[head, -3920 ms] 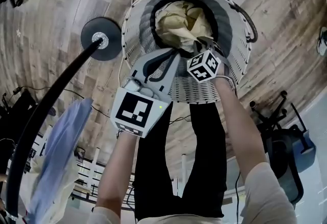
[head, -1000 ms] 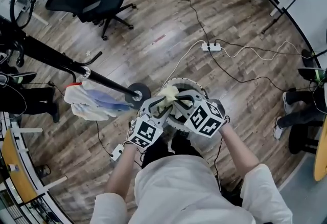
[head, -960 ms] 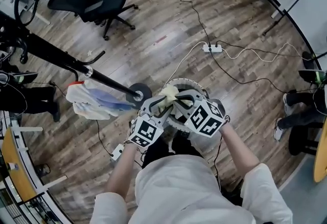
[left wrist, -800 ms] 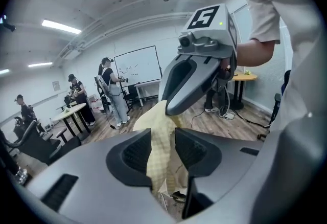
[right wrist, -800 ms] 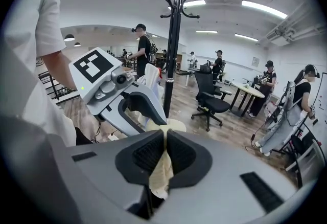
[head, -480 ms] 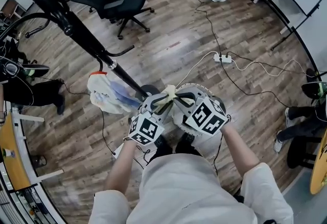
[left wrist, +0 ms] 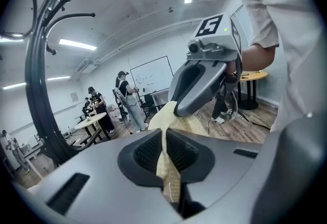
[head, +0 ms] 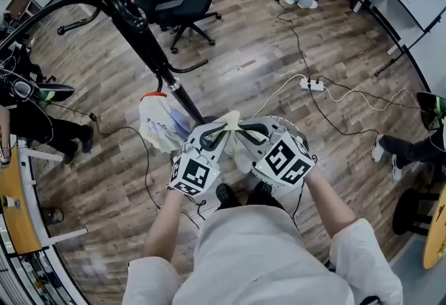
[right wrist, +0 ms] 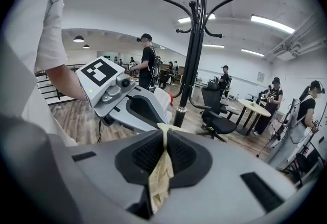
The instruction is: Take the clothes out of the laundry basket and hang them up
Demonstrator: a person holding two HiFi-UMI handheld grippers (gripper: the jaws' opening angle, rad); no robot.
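Left claw (head: 223, 124) has just been closing and now pinches the yellow garment (head: 231, 118) beside the clenched right claw (head: 245, 128), so both hold it above the laundry basket (head: 291, 129), coat stand (head: 132, 21) waiting at 11 o'clock.

no legible text, brand or number found, only square coded markers (head: 191, 175) on left gripper (head: 223, 124) and right gripper (head: 245, 129), whiteboard (left wrist: 152, 73) writing unreadable
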